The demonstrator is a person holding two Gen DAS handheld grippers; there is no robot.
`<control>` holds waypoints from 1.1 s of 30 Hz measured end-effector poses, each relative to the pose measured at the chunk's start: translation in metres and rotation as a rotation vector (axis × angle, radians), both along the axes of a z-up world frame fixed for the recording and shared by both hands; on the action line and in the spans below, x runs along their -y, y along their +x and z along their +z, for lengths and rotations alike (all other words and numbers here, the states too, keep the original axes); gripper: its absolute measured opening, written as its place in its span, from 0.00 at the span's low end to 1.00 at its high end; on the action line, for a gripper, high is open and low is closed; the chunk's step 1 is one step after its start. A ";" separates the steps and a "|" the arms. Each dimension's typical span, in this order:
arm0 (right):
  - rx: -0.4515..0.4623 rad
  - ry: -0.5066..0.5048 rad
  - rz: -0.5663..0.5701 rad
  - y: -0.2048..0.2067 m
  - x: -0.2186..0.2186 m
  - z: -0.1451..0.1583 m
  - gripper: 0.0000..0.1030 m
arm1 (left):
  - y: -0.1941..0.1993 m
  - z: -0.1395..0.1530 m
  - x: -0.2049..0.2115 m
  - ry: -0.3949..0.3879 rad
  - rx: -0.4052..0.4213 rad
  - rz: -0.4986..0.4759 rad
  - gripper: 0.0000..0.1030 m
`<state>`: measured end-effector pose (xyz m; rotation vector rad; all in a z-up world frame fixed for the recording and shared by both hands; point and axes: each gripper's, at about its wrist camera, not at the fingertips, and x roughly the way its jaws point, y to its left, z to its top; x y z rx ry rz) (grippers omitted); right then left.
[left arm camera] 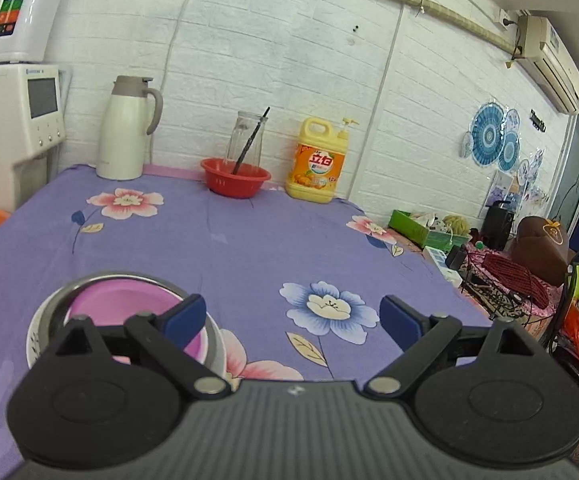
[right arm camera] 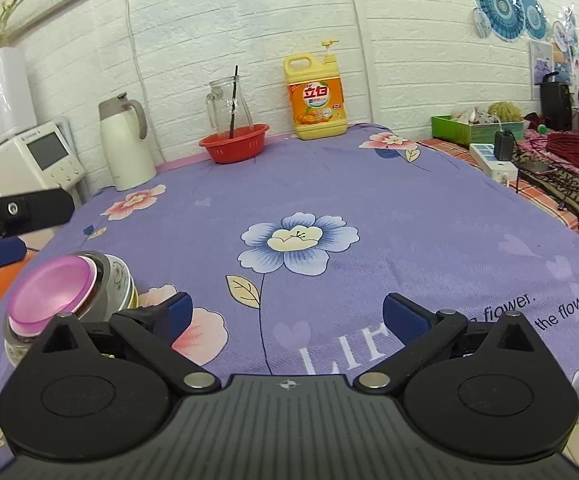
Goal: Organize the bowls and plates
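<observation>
The left gripper [left arm camera: 291, 318] stands wide open over the worktop [left arm camera: 209, 240] with nothing between its fingers. The stack of bowls [left arm camera: 129, 312], a pink bowl [left arm camera: 129, 304] nested on top, sits just beyond its left finger. The right gripper [right arm camera: 287, 314] is also spread wide and empty; the stack lies to its left, near its left finger.

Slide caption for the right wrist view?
Open right gripper above the floral tablecloth, beside stacked bowls topped by a pink plate.
</observation>
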<state>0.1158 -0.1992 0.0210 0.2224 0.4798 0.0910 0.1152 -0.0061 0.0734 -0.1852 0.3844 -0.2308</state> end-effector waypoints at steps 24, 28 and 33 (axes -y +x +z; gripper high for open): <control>-0.028 0.190 0.298 0.017 0.029 -0.007 1.00 | -0.050 -0.017 0.023 0.139 -0.064 0.346 0.89; 0.009 0.199 0.228 -0.025 0.024 -0.013 1.00 | -0.077 -0.032 0.019 0.171 -0.050 0.262 0.89; 0.018 0.134 0.128 -0.065 0.015 -0.018 1.00 | -0.100 -0.051 0.008 0.129 -0.061 0.171 0.89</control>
